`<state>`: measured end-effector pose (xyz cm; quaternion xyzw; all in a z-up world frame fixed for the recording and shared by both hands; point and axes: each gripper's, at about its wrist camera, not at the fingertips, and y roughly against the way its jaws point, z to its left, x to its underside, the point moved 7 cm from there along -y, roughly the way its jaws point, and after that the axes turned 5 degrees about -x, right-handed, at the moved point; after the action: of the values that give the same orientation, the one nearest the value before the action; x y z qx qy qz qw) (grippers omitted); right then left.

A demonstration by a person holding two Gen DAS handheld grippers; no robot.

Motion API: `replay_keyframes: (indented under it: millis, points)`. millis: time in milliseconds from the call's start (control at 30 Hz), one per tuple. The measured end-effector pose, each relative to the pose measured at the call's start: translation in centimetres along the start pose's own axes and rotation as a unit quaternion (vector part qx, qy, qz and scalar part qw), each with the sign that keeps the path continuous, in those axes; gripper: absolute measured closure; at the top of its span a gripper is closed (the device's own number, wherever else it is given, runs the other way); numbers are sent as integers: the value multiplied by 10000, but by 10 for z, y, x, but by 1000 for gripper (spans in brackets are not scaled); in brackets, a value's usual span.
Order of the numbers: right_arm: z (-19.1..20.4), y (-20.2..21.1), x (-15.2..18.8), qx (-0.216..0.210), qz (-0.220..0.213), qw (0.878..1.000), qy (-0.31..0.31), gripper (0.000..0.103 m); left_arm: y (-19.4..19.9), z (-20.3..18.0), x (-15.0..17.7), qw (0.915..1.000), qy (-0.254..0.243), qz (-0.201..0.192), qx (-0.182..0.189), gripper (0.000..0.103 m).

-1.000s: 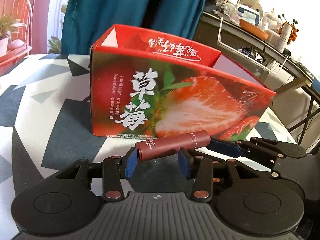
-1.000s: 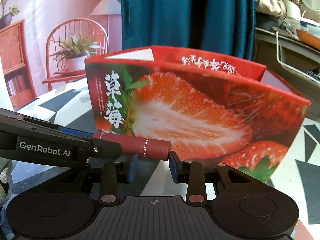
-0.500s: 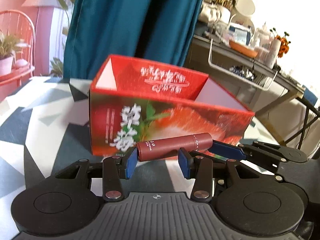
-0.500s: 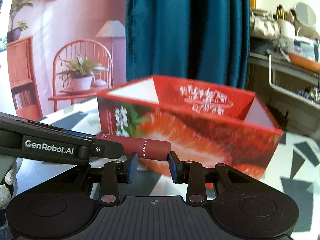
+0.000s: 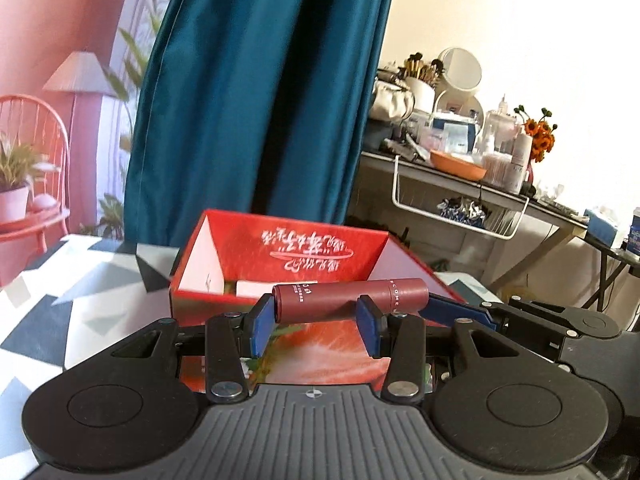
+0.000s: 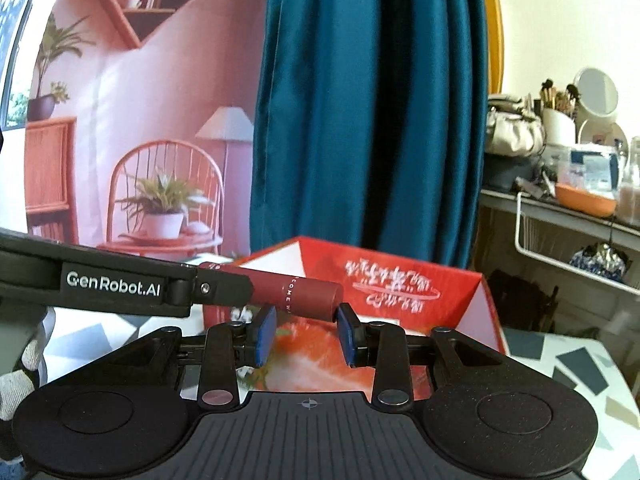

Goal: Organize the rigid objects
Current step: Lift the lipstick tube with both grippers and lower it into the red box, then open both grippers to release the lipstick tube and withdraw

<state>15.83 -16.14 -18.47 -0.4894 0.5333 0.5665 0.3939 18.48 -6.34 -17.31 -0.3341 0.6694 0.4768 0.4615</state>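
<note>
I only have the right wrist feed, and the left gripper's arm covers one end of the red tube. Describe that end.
Observer: In the left wrist view the dark red tube ends flat, with small white print near the end, right beside the left pad of the left gripper.
Operator: Now report what's inside the strawberry box.
Observer: A flat white item lies on the floor of the strawberry box, toward its near left corner.

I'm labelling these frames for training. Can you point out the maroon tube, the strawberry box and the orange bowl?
maroon tube [image 5: 344, 300]: left wrist view, middle of its barrel.
strawberry box [image 5: 304, 254]: left wrist view, inner back wall with white lettering.
orange bowl [image 5: 456, 165]: left wrist view, its side wall.
</note>
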Motion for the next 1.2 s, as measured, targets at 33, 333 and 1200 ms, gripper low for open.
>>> replay_keyframes:
  millis: [33, 333, 1200]
  points:
    - [-1, 1, -2, 13, -24, 10000, -7, 72, -1, -2, -2, 10000, -20, -12, 12, 56]
    - [-28, -19, -28, 72, -125, 9999, 17, 72, -32, -1, -26, 9998, 99, 24, 160, 56]
    - [-124, -180, 7, -18, 2036, 9762, -751, 72, -211, 26, -7, 9761, 773, 1993, 388, 56]
